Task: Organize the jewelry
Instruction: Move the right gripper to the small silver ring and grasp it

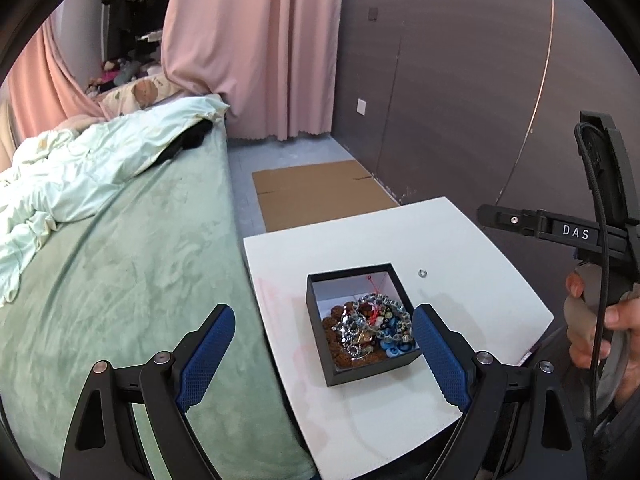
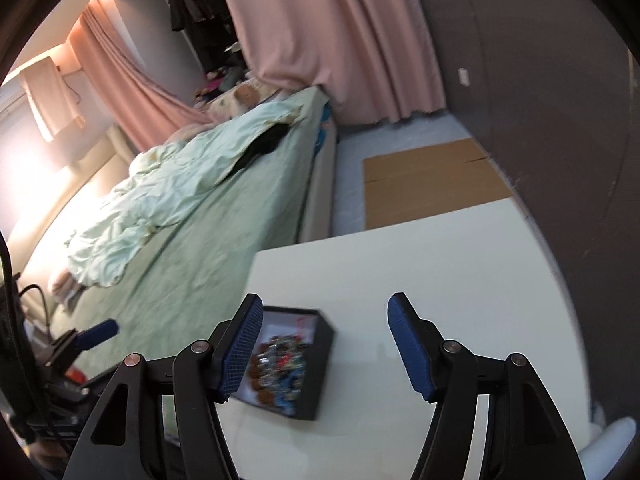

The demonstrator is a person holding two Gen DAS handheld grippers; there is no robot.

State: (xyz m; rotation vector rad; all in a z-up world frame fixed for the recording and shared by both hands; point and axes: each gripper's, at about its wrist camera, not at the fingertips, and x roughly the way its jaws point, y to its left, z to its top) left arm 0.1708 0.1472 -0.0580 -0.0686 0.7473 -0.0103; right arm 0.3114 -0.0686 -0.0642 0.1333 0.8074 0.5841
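The black box (image 1: 362,338) sits on the white surface (image 1: 472,264), in the lower middle of the left wrist view, and it is full of jewelry (image 1: 370,326): beaded bracelets, silver chains and some blue and brown pieces, all mixed in one heap. A small silver ring (image 1: 422,273) lies alone on the surface, just to the upper right of the box and apart from it.

The left tool (image 1: 324,332) hangs above the near side of the box with its blue pads wide apart; one pad is over the green bed cover, the other is at the right corner of the box, and nothing is gripped. The right tool (image 2: 324,338) also stands open with nothing between its pads. In its own view, which is a little blurred, the box (image 2: 316,372) is at the lower middle, partly hidden behind the left pad. In the left wrist view a hand (image 1: 596,328) holds the handle of the right tool at the right edge of the frame.

The bed (image 1: 120,280) presses against the left side of the surface, with a pale crumpled duvet (image 1: 80,176) at the upper left. Behind the surface a flat cardboard sheet (image 1: 320,192) lies on the floor, beside the dark wall. Pink curtains (image 1: 256,40) hang at the top of the frame.
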